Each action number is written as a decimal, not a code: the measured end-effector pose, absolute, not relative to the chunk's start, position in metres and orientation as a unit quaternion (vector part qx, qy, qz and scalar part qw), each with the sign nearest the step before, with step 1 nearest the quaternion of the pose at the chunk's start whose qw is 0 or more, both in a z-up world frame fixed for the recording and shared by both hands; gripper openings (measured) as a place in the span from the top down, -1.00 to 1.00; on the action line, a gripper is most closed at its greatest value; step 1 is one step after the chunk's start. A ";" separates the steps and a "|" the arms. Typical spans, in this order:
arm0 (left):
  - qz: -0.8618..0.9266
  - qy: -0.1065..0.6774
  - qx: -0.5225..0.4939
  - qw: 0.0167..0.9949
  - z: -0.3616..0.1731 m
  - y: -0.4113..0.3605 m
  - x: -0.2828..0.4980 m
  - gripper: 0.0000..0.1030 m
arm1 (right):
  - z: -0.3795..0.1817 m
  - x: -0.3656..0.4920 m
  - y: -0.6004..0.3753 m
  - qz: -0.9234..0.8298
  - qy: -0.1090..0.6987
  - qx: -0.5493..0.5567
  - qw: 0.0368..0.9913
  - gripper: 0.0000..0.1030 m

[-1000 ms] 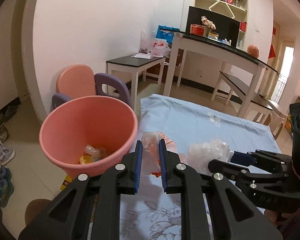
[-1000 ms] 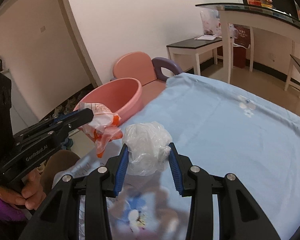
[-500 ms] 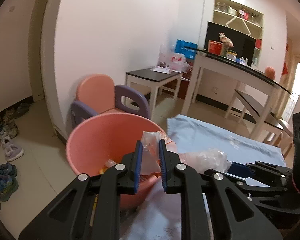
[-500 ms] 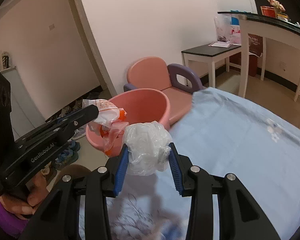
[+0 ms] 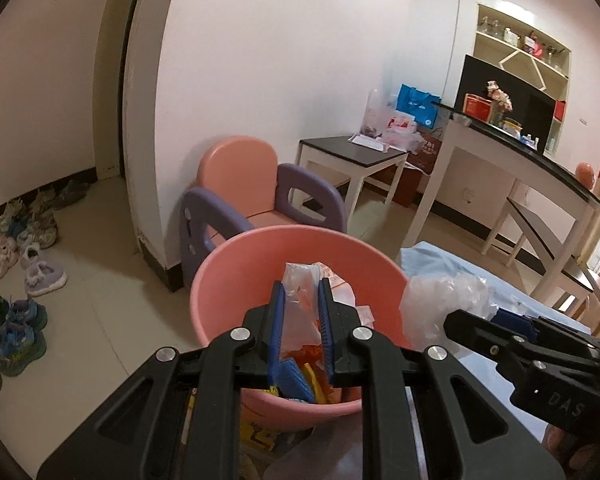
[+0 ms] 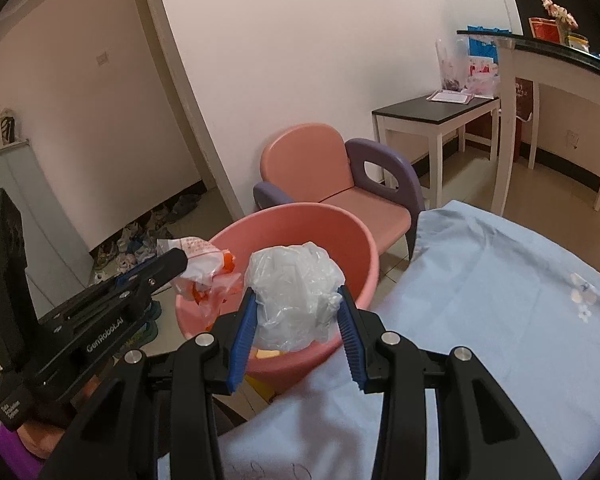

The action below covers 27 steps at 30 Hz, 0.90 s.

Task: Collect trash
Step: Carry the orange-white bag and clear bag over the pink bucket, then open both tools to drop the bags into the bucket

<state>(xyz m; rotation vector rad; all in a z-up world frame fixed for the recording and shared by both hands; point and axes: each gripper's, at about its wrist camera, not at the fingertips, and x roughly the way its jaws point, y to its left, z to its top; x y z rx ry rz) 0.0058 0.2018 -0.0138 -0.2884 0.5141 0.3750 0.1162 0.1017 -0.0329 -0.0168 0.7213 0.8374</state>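
- Over the pink bin (image 5: 300,264), toward its nine o'clock side in my right camera, my left gripper (image 5: 301,312) pinches an orange-and-clear wrapper (image 5: 300,308) between its blue pads.
- That wrapper hangs above the bin's open mouth; other scraps lie at the bottom.
- At twelve o'clock from my right gripper (image 6: 296,312), a crumpled clear plastic bag (image 6: 294,292) is clamped between the pads, jaws partly spread around its bulk.
- It hangs above the bin's near rim, beside the wrapper.
- At three o'clock from the bin lies the light blue tablecloth (image 6: 500,300).
- Beyond the bin, at twelve o'clock, stands a pink-and-purple child's chair (image 6: 340,176).
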 end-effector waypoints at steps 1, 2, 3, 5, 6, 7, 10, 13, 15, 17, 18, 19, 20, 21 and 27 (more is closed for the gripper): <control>0.185 0.253 -0.142 0.939 -0.016 0.203 0.005 0.69 | -0.034 0.114 0.104 0.397 0.344 -0.009 0.851 0.23; 0.186 0.255 -0.142 0.938 -0.016 0.205 0.007 0.69 | -0.035 0.115 0.107 0.397 0.346 -0.010 0.850 0.23; 0.186 0.257 -0.144 0.937 -0.018 0.207 0.008 0.69 | -0.037 0.116 0.110 0.397 0.346 -0.011 0.850 0.23; 0.187 0.261 -0.146 0.936 -0.021 0.211 0.010 0.69 | -0.039 0.117 0.115 0.395 0.346 -0.013 0.851 0.23; 0.188 0.262 -0.147 0.935 -0.023 0.212 0.011 0.69 | -0.040 0.117 0.117 0.392 0.346 -0.016 0.852 0.23; 0.188 0.264 -0.148 0.934 -0.024 0.213 0.012 0.69 | -0.041 0.117 0.120 0.391 0.347 -0.017 0.852 0.23; 0.188 0.267 -0.151 0.933 -0.028 0.216 0.015 0.69 | -0.045 0.121 0.125 0.387 0.351 -0.018 0.853 0.23; 0.187 0.272 -0.151 0.932 -0.031 0.216 0.019 0.69 | -0.049 0.123 0.128 0.383 0.356 -0.020 0.852 0.23; 0.187 0.275 -0.150 0.931 -0.033 0.217 0.020 0.68 | -0.050 0.122 0.129 0.381 0.359 -0.021 0.852 0.23; 0.189 0.279 -0.149 0.930 -0.035 0.218 0.023 0.68 | -0.052 0.123 0.132 0.381 0.361 -0.024 0.851 0.23; 0.189 0.281 -0.149 0.929 -0.036 0.219 0.023 0.68 | -0.052 0.123 0.133 0.381 0.361 -0.025 0.851 0.23; 0.189 0.284 -0.150 0.928 -0.038 0.220 0.025 0.68 | -0.052 0.123 0.134 0.381 0.361 -0.026 0.851 0.23; 0.190 0.286 -0.151 0.927 -0.039 0.221 0.025 0.69 | -0.053 0.123 0.135 0.380 0.362 -0.027 0.851 0.23; 0.190 0.288 -0.151 0.926 -0.040 0.220 0.025 0.68 | -0.053 0.123 0.136 0.380 0.362 -0.028 0.851 0.23; 0.194 0.296 -0.150 0.923 -0.045 0.222 0.028 0.68 | -0.058 0.127 0.138 0.377 0.368 -0.029 0.850 0.23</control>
